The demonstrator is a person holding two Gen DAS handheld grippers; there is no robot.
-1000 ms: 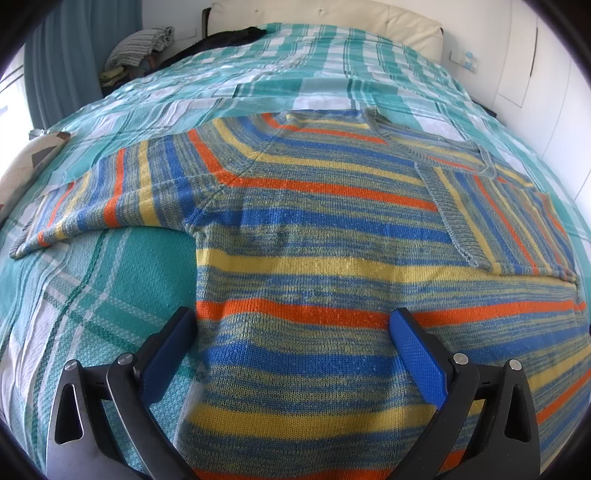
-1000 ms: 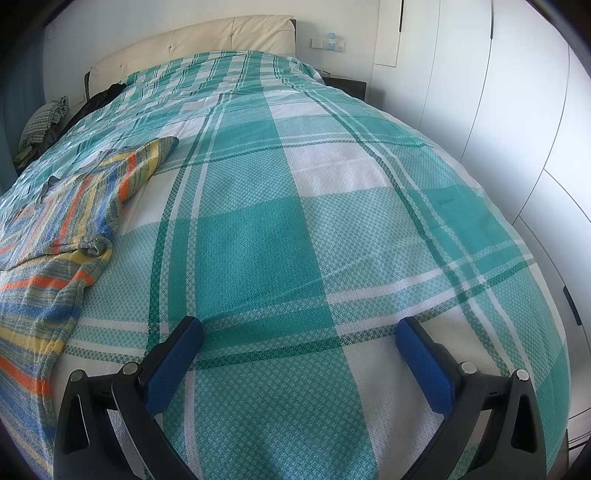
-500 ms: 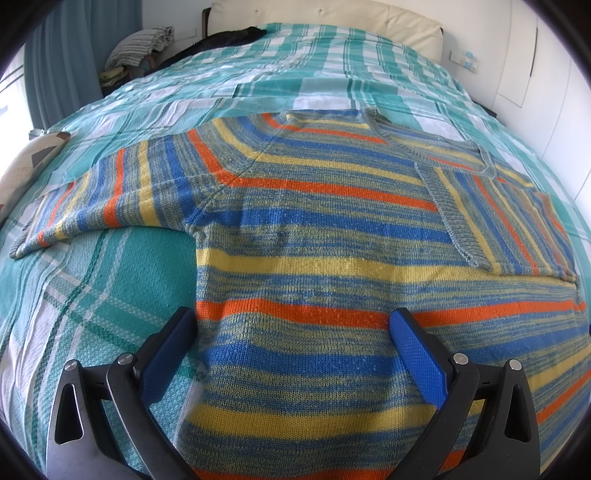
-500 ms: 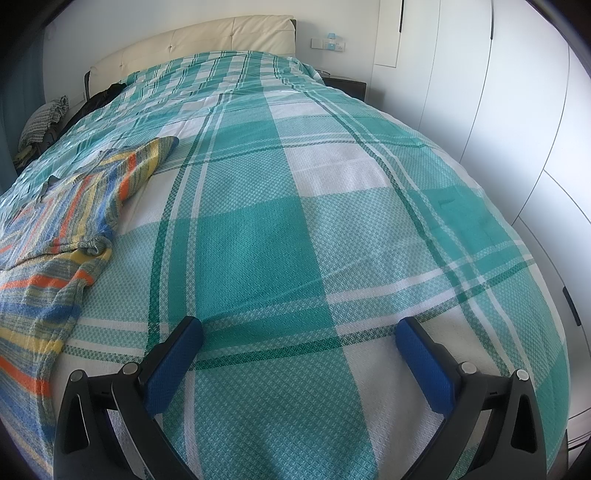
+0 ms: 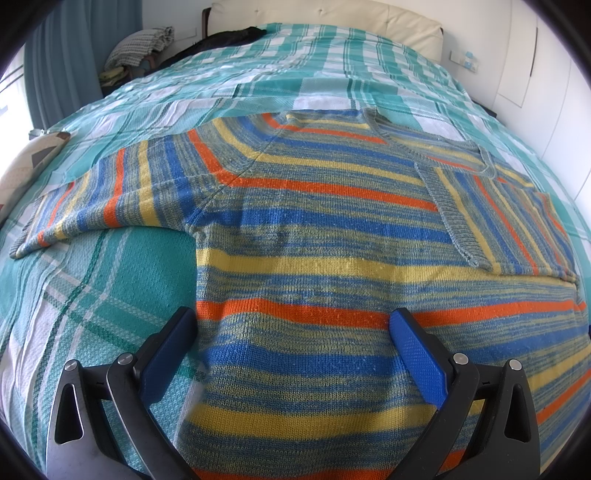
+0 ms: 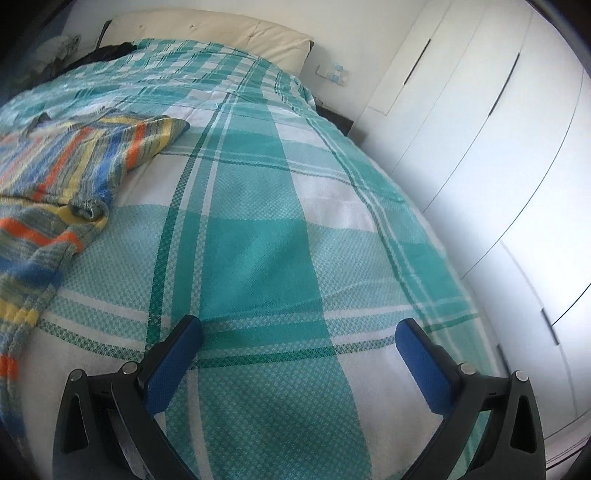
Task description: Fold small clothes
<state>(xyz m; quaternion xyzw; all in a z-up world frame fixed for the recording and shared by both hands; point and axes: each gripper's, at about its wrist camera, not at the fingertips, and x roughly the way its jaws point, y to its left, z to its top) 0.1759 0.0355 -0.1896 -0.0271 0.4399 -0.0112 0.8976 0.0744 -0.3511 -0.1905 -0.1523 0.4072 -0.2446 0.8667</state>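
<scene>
A striped knit sweater [image 5: 314, 229] in blue, yellow, orange and grey lies flat on the bed. Its left sleeve [image 5: 92, 199] stretches out to the left; its right sleeve [image 5: 491, 206] is folded over the body. My left gripper [image 5: 293, 332] hovers open over the sweater's lower body, nothing between its blue pads. In the right wrist view the sweater [image 6: 70, 173] shows at the left edge. My right gripper [image 6: 299, 339] is open above bare bedspread, well to the right of the sweater.
The teal and white plaid bedspread [image 6: 277, 221] covers the bed. A cream headboard [image 5: 332, 18] stands at the far end, with dark clothes [image 5: 221, 38] and a folded pile [image 5: 144, 40] beside it. White wardrobe doors [image 6: 480, 129] line the right side. A pillow [image 5: 22, 173] lies at far left.
The right wrist view has tilted and swung, so the wardrobe fills more of the right side and the sweater looks closer. The left gripper has barely moved.
</scene>
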